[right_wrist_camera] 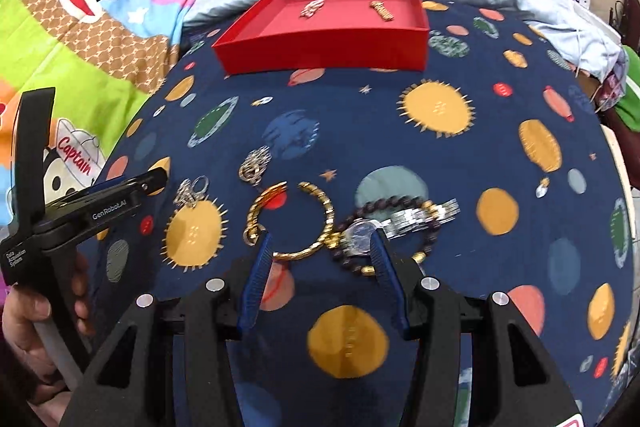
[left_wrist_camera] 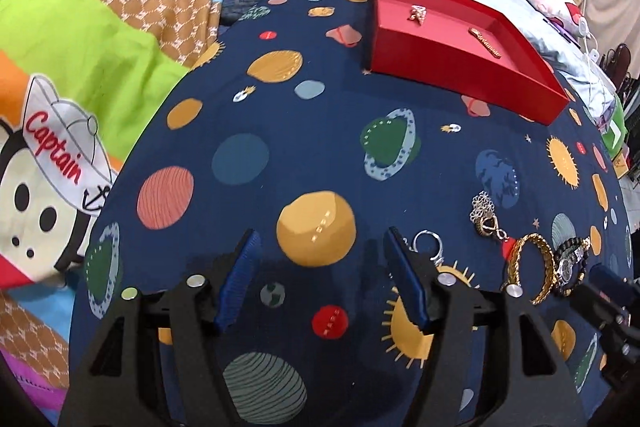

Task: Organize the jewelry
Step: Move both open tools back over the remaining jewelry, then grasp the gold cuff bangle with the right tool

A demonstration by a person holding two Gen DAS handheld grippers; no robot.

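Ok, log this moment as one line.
left gripper: open, empty, beside ring | right gripper: open over gold bangle | tray: two pieces inside | watch, beads, brooch on cloth

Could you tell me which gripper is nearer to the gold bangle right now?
The right. The right gripper hangs open directly over the gold bangle, its fingers straddling it. The left gripper is off to the side, nearer the silver ring.
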